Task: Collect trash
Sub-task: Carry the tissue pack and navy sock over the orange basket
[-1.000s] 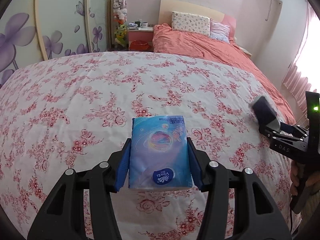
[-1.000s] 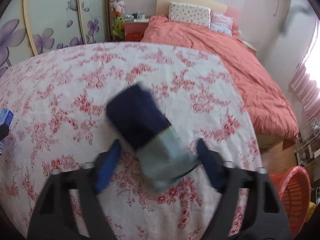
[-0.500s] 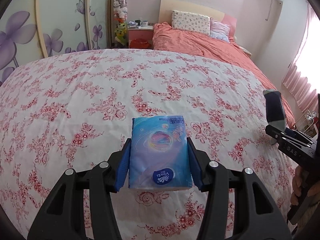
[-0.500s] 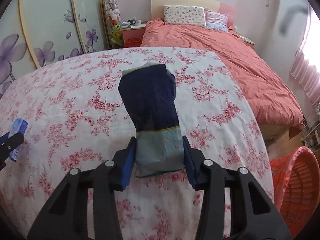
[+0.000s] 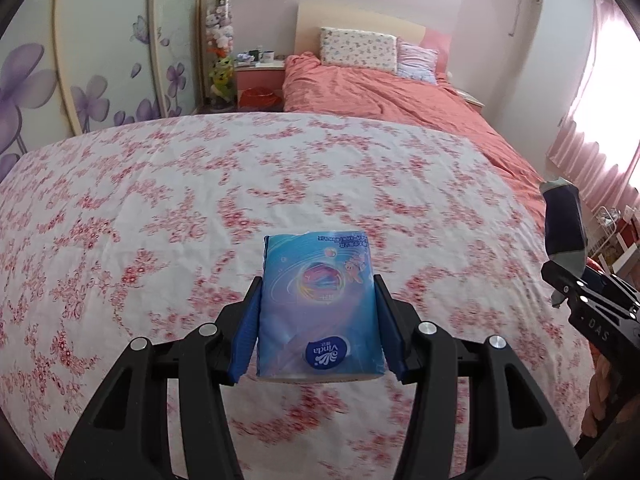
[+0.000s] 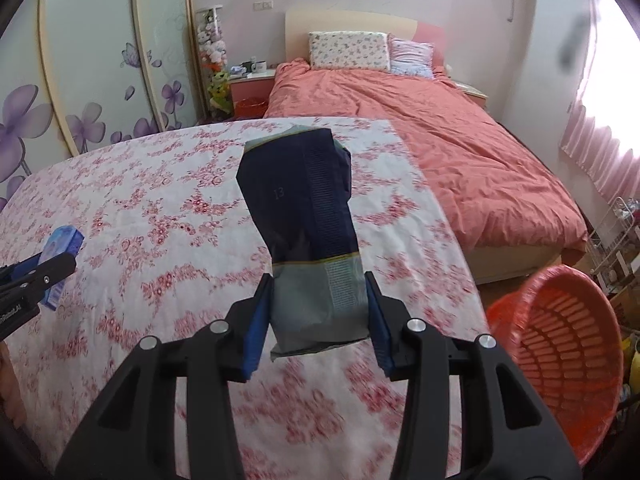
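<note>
An orange plastic basket (image 6: 560, 344) with slotted walls sits on the floor just off the corner of the table, low to the right of the right gripper (image 6: 318, 312); nothing lies between the two. Beside the basket, a white wire rack (image 6: 612, 236) stands against the pink curtains (image 6: 600, 152). The right gripper, whose jaws have just been closing, clamps the grey lower end of a dark navy packet (image 6: 304, 208), which juts up and away from the blue pads and is creased near the middle. The left gripper (image 5: 318, 320) grips a blue pack of tissues (image 5: 320, 300) by its sides, a round logo at its near end, clear of the cloth below. Both hang above a white tablecloth (image 5: 160, 208) printed with red flowers. Beyond it stands a bed (image 6: 420, 128) with a coral cover and two pillows, a pink bedside cabinet (image 5: 260, 80), and sliding wardrobe doors (image 5: 100, 60) painted with purple blossoms.
</note>
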